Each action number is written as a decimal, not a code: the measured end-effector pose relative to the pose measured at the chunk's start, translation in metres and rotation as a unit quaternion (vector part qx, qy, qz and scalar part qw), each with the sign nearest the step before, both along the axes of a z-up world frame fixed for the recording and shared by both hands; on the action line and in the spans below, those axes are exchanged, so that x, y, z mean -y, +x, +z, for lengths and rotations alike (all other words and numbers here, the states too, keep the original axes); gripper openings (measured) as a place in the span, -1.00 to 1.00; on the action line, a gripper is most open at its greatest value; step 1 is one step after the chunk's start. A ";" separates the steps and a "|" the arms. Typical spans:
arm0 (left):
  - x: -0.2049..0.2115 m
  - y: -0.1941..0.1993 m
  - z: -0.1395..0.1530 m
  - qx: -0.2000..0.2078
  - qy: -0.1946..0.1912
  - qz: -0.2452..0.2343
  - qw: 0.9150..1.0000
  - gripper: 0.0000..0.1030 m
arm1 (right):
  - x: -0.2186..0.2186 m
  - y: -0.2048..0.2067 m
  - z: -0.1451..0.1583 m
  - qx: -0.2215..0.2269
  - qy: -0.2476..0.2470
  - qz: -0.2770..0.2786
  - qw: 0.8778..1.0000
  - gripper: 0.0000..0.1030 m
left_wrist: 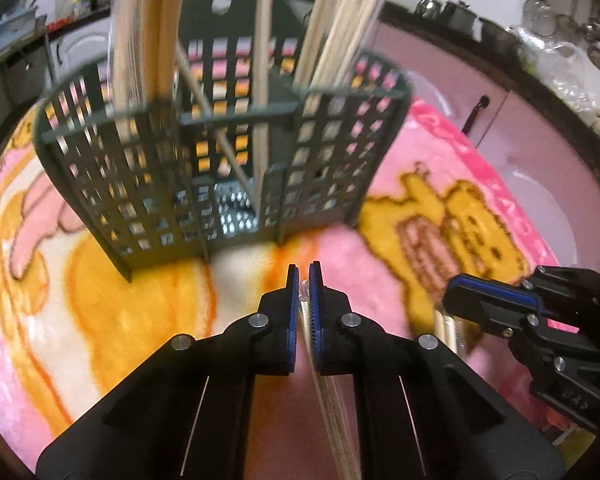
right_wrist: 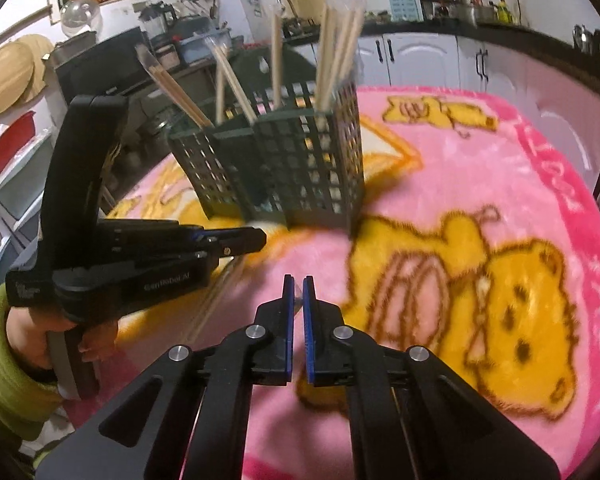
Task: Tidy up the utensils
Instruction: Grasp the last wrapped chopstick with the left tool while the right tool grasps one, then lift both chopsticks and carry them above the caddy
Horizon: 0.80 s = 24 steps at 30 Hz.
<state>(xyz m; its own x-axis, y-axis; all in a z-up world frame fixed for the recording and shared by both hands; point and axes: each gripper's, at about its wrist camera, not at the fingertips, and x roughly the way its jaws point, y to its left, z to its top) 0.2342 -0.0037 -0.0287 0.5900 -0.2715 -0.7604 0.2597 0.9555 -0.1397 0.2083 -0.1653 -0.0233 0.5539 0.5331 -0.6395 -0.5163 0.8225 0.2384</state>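
- Your left gripper is pinched on a wrapped pair of chopsticks. The clear wrapper tip shows between the blue pads and the sticks trail back under the tool.
- Your right gripper has its pads nearly closed, with something clear and thin at the tips. It's too small to tell if that's wrapper film or if it's actually gripped, so I can't call it.
- The green caddy stands upright on the pink blanket, just ahead of the left tips. It has three slotted compartments, and all of them already hold wrapped chopstick bundles leaning outward.
- Handling, my read: the sticks are light and stiff, but the film is slick. Expect them to slide or rotate in the pinch if you swing fast.
- You're holding near one end, so the long tail will lever. Regrip closer to mid-length if it droops.
- The caddy is light plastic on soft fleece and looks easy to tip. Drop the sticks in vertically and don't push on the rim or the sticks already in there.
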 end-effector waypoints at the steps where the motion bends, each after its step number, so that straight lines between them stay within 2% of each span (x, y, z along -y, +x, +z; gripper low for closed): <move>1: 0.001 -0.003 0.005 0.007 0.000 -0.002 1.000 -0.95 | 0.000 -0.002 0.007 0.009 0.003 0.000 1.000 -0.91; 13: -0.016 -0.035 0.093 0.115 -0.025 -0.002 0.993 -0.96 | 0.000 -0.023 0.078 0.097 0.018 0.016 0.995 -0.95; 24: -0.050 -0.046 0.161 0.197 -0.024 0.034 0.979 -0.96 | -0.011 -0.027 0.136 0.173 0.015 0.023 0.985 -0.98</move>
